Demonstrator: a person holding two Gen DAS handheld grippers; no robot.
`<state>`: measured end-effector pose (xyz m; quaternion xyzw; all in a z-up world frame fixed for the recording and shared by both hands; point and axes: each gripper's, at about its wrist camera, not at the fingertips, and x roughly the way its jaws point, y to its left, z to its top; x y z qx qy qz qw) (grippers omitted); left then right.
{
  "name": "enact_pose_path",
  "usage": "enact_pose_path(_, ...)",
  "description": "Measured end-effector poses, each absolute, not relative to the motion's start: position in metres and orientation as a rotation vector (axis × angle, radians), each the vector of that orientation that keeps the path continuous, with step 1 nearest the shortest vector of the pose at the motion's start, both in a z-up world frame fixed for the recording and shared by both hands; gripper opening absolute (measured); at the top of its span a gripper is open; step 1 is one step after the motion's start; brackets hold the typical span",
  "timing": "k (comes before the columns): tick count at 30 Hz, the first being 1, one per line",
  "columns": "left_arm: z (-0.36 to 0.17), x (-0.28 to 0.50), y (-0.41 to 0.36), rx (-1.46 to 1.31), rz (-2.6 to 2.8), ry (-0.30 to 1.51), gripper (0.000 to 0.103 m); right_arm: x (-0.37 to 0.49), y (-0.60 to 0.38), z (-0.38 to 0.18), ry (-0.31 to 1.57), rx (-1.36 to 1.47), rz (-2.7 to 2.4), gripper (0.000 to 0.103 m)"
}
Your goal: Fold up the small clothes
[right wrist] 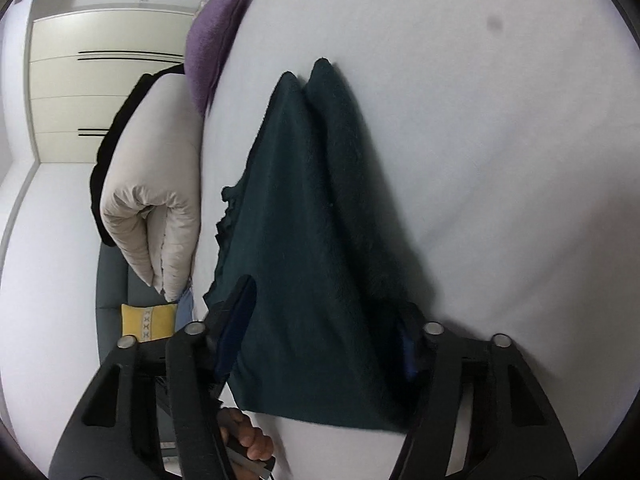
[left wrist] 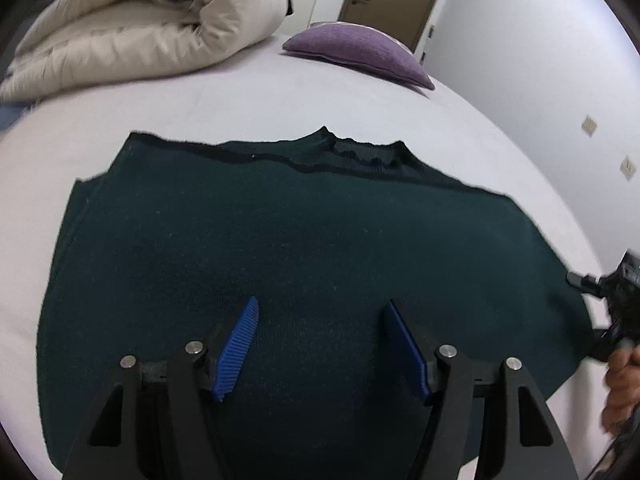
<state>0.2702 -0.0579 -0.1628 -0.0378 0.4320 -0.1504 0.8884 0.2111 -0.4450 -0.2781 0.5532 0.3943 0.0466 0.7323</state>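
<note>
Blue-padded tongs of the left gripper (left wrist: 322, 308) hang wide apart over the near half of a dark green sweater (left wrist: 280, 248), with nothing between the pads and no cloth pinched. Laid flat on the pale bed sheet (left wrist: 240, 100), the sweater stretches away from these tongs, its collar at the far edge and its hem out of sight beneath them; its sides run out to either side of the open jaws.

Seen from the right gripper (right wrist: 328, 312), the same garment runs lengthwise straight ahead, a long dark strip with its near end lying between the two fingers. Those jaws stand about half open around that end; whether the pads already press the knit cannot be told, since the far pad is mostly buried behind cloth.

By position, the right gripper sits at the sweater's side edge, while the left one is over its middle, so the right looks better placed to lift an edge for a fold across the body.

Beyond the collar, a rolled cream duvet (left wrist: 140, 28) and a purple cushion (left wrist: 360, 52) lie well clear of the work.
</note>
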Motion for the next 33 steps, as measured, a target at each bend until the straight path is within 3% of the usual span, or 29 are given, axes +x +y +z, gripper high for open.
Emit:
enact_pose_path(2,-0.166,0.269,-0.062,-0.050,-0.305,0.887,0.068,0.214,-0.440,-0.279,0.859,1.189,0.109,0.034)
enact_pose_path(7,-0.169,0.271,-0.054,-0.081,-0.318,0.882,0.069,0.215,-0.432,-0.278,0.828,1.126,0.070,0.018)
enact_pose_path(16,-0.172,0.272,-0.047,-0.130,-0.344,0.872,0.068,0.212,-0.424,-0.268,0.778,1.039,-0.023,0.014)
enact_pose_path(22,-0.171,0.274,-0.035,-0.202,-0.381,0.881,0.066,0.224,-0.386,-0.209,0.759,0.813,-0.055,0.013)
enact_pose_path(26,-0.163,0.282,0.002,-0.448,-0.409,0.932,0.053,0.246,-0.306,-0.157,0.761,0.560,0.026,0.013)
enact_pose_path(28,-0.156,0.283,0.028,-0.562,-0.389,0.922,0.055,0.261,-0.249,-0.146,0.793,0.424,0.121,0.013)
enact_pose_path(29,-0.148,0.281,0.042,-0.591,-0.386,0.891,0.061,0.271,-0.214,-0.148,0.825,0.347,0.176,0.013)
enact_pose_path(33,-0.138,0.286,0.064,-0.662,-0.459,0.905,0.072,0.297,-0.143,-0.185,0.953,0.229,0.283,0.013)
